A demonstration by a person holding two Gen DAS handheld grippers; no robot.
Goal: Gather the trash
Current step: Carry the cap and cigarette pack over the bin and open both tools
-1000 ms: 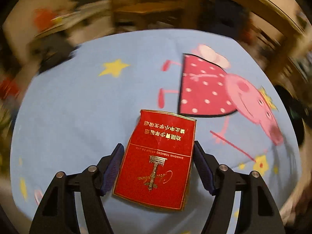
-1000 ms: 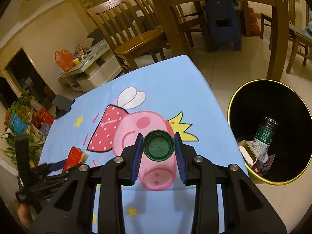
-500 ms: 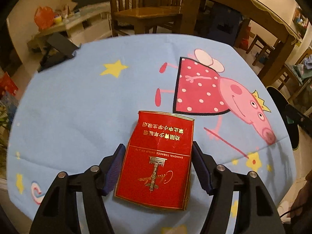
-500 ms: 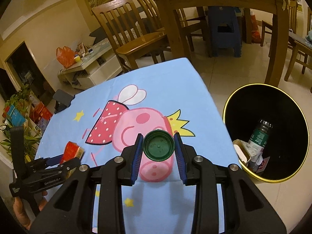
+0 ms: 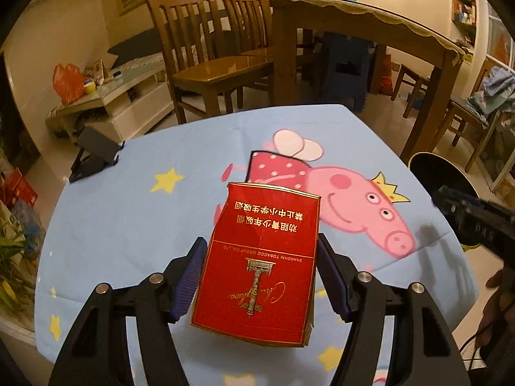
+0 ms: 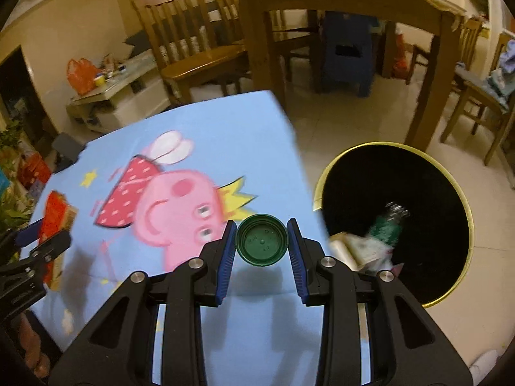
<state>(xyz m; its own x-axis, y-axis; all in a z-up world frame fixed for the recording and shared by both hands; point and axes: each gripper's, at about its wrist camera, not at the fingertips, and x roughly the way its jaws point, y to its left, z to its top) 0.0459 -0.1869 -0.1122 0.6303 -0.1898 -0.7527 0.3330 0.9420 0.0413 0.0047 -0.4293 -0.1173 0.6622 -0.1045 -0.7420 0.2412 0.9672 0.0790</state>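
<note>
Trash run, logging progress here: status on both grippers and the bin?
Left gripper shut on red cigarette pack, above table. Right gripper shut on green bottle cap. Black bin open beside table, nothing blocking it.

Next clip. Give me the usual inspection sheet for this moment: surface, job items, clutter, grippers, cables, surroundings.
Surface: table under a blue cartoon-pig cloth.
Job's things: red cigarette pack; green bottle cap; black gold-rimmed bin on the floor beside the table, a green-labelled bottle and cartons inside.
Clutter: dark folding stand at the cloth's far corner.
Grippers: left hand-held gripper clamps the pack clear of the cloth; right hand-held gripper clamps the cap near the table edge.
Cables: nothing seen.
Surroundings: wooden chairs, dining table, low cabinet with orange bag.
</note>
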